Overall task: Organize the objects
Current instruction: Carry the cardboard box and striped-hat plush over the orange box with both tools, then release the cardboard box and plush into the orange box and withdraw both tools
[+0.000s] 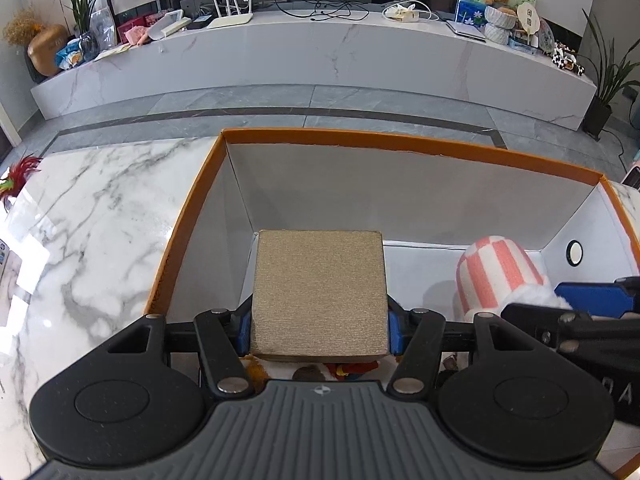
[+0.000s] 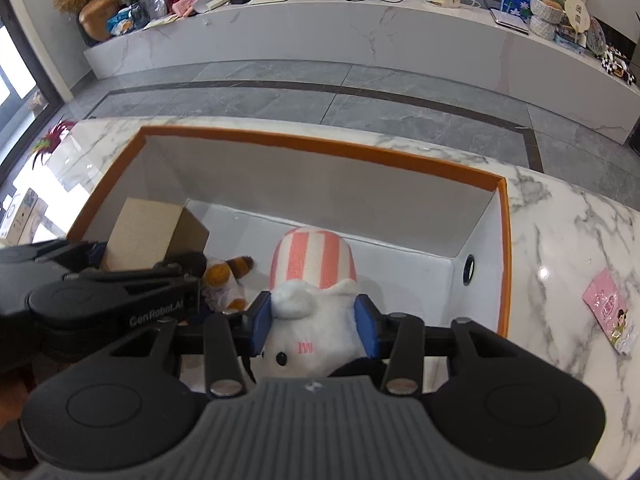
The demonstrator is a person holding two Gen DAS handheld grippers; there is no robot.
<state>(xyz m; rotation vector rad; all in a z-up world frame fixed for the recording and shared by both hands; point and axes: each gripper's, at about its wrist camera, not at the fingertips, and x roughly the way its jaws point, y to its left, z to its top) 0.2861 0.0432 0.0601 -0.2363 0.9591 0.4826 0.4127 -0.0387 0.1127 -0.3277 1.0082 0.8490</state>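
Note:
An orange-rimmed white box (image 1: 360, 136) (image 2: 320, 146) stands open on the marble table. My left gripper (image 1: 318, 332) is shut on a flat tan square box (image 1: 320, 292), held tilted over the left end of the orange-rimmed box. In the right wrist view the left gripper (image 2: 140, 258) and tan box (image 2: 144, 236) show at the left. My right gripper (image 2: 314, 320) is shut on a white plush toy (image 2: 316, 340) with a pink-striped hat (image 2: 312, 260), down inside the box. That hat (image 1: 496, 276) and the right gripper (image 1: 560, 306) enter the left wrist view from the right.
A small brown-and-white plush (image 2: 228, 276) lies on the box floor between the grippers. A pink card packet (image 2: 608, 312) lies on the marble table (image 1: 100, 220) to the right. A red feather toy (image 1: 20, 176) sits at the table's left edge. A long cluttered bench runs behind.

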